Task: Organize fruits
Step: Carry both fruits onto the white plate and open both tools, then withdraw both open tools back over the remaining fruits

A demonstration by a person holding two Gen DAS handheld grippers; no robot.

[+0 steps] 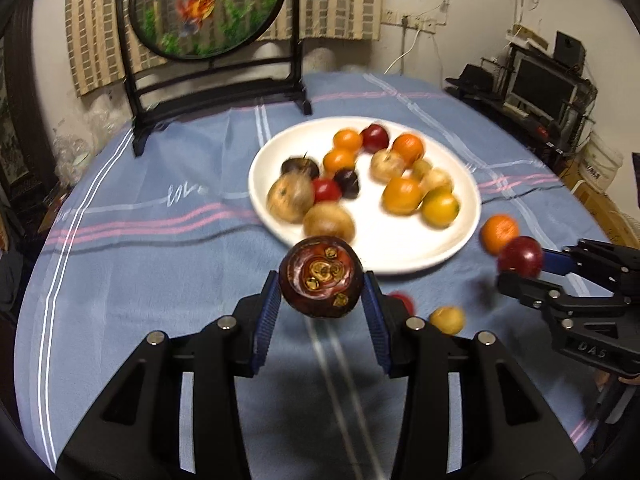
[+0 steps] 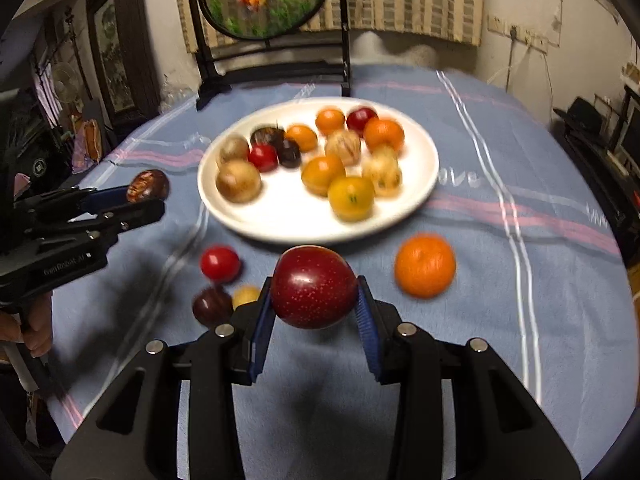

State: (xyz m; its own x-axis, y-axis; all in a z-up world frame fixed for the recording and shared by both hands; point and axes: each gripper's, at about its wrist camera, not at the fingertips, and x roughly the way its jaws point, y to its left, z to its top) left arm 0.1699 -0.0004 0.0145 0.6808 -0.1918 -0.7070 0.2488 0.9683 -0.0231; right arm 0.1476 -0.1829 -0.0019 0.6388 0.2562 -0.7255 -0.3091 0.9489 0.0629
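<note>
The left hand-held gripper (image 1: 321,294) clamps a mangosteen (image 1: 321,276), the right hand-held gripper (image 2: 316,300) a plum (image 2: 314,286), both lifted off the tabletop (image 1: 160,280) near the plate (image 1: 400,248); round, smooth fruit could slip from the pads or roll off the crowded plate; the mangosteen's flower-marked end faces the camera; neither has a clear long axis.

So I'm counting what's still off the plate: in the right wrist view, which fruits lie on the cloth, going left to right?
Dark brown fruit → small red fruit → small yellow fruit → orange. The red plum between them is held in the right tool, not on the cloth.
</note>
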